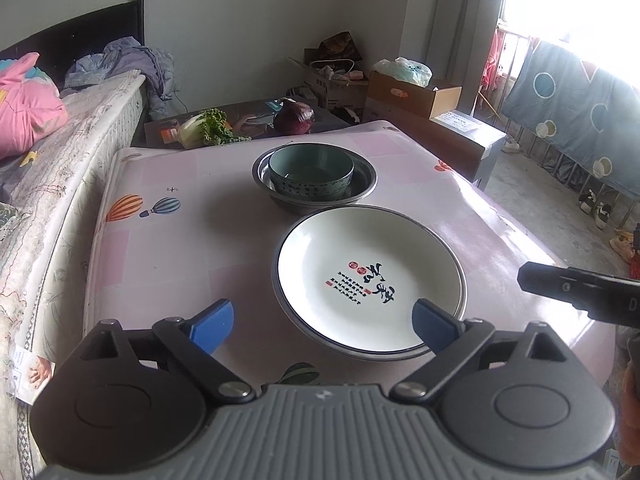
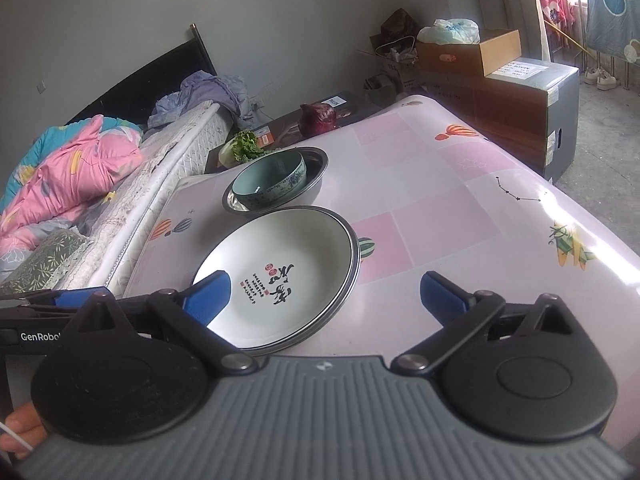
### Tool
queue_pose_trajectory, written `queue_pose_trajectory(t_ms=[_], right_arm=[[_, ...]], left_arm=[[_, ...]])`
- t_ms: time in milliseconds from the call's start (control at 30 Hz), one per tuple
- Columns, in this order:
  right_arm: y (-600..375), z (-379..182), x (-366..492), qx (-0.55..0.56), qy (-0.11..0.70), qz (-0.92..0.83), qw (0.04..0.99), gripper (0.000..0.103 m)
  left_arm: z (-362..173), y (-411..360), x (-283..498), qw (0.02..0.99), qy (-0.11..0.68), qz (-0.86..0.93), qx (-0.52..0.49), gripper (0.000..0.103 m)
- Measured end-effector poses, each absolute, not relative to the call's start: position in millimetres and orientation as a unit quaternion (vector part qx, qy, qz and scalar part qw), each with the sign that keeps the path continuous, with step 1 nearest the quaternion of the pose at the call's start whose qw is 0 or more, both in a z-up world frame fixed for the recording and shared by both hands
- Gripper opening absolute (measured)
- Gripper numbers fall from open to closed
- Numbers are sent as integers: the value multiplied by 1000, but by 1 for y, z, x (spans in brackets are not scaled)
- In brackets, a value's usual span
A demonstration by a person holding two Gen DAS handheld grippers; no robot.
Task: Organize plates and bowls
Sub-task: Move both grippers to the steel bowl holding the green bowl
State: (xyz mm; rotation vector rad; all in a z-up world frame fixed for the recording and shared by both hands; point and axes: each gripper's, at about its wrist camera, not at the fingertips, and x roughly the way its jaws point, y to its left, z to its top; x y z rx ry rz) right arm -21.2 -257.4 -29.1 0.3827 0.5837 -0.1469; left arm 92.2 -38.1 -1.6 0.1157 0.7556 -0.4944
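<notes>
Both grippers wide open, nothing held. Left gripper [image 1: 323, 327] hovers at the near-left rim of the white plate [image 1: 370, 276]; right gripper [image 2: 325, 298] sits over its near edge, pads clear. Rim lines suggest 2 plates stacked, on the table [image 2: 440, 184] near its front edge. Glazed ceramic: stiff, slick, chips easily, moderate weight; pinch the rim, lift level. Just behind: teal ceramic bowl [image 1: 311, 174] nested in a steel bowl [image 1: 362, 186]. Steel is light; lift the pair by the steel rim.

White plate [image 1: 372, 276] — black calligraphy, red seals — beside a teal bowl [image 1: 311, 172].
</notes>
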Motion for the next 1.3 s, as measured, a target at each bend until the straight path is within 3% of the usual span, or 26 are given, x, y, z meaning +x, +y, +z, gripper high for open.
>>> queue_pose_trajectory(t_ms=[700, 1133, 1300], right_arm=[[-261, -23, -34, 188, 285, -92, 935, 102], [-309, 9, 87, 200, 304, -35, 931, 102], [-321, 1, 160, 196, 335, -5, 922, 101]], left_arm=[[0, -18, 106, 904, 365, -217, 42, 99], [11, -19, 205, 919, 350, -182, 5, 101], [1, -28, 255, 918, 357, -171, -9, 91]])
